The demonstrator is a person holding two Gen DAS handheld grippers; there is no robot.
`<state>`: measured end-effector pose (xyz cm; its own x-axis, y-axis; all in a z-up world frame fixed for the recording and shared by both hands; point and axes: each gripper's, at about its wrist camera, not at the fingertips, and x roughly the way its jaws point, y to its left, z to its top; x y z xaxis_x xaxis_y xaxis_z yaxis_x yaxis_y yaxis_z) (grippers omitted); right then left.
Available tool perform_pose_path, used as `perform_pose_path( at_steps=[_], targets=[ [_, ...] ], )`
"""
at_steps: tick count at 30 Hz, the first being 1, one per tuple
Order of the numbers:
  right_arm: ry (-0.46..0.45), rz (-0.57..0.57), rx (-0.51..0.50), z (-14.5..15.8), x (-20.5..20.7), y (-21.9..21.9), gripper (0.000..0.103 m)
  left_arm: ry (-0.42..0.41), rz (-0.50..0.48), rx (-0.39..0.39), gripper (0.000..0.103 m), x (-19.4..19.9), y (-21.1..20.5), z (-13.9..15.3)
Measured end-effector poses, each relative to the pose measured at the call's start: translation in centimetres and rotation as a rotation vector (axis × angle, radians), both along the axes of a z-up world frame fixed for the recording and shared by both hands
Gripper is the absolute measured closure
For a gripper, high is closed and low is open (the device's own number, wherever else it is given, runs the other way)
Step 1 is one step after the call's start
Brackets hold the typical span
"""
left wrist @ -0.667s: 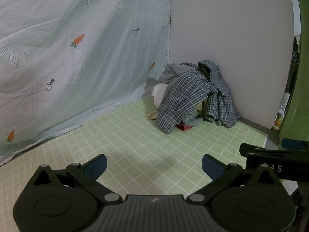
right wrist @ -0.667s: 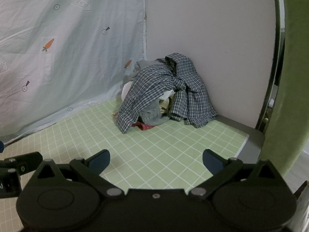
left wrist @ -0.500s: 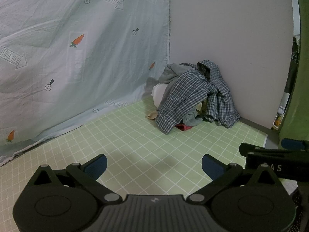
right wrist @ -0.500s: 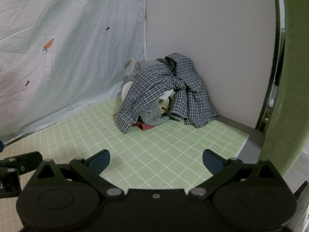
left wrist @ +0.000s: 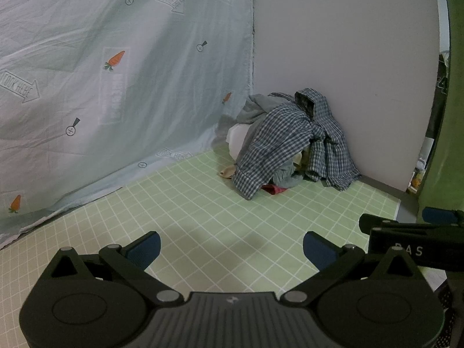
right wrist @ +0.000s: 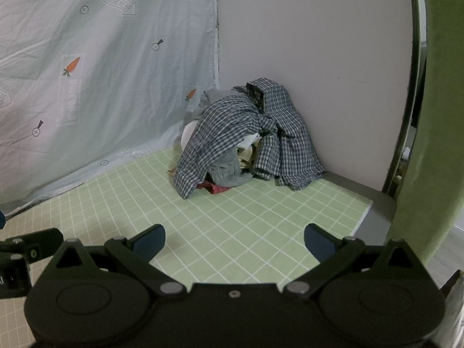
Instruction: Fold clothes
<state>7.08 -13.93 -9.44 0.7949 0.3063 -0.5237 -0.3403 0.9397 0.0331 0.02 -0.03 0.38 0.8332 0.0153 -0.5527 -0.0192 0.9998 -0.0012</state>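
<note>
Left tongs point(left wrist: 230, 246): held wide open, nothing gripped.
Right tongs point(right wrist: 233, 239): held wide open, empty.
Clothes pile point(left wrist: 290, 142): seen at 12 o'clock, nothing folded yet.

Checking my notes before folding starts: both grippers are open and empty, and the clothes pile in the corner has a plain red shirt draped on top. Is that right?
Not quite. The shirt draped on top of the clothes pile is a blue-and-white checked shirt, as the right wrist view shows; red cloth only peeks out underneath. The left gripper and right gripper are indeed open and empty.
</note>
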Motion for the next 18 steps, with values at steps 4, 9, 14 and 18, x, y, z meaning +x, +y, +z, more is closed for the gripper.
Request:
perform_pose_path(
  at_steps=[4,9,14,18],
  targets=[
    [0.003,0.001,0.002,-0.08,0.13,-0.17,0.0,0.001,0.002,0.001,0.0,0.04,-0.08,-0.03],
    [0.006,0.001,0.0,-0.07,0.26,-0.09,0.0,0.0,0.002,0.001,0.0,0.11,-0.17,-0.16],
    [0.006,0.0,0.0,-0.09,0.15,-0.09,0.0,0.006,-0.001,-0.004,0.0,0.17,-0.06,-0.33],
    [0.005,-0.001,-0.001,-0.13,0.11,-0.06,0.0,0.006,0.003,-0.002,0.0,0.11,0.02,-0.38]
  ],
)
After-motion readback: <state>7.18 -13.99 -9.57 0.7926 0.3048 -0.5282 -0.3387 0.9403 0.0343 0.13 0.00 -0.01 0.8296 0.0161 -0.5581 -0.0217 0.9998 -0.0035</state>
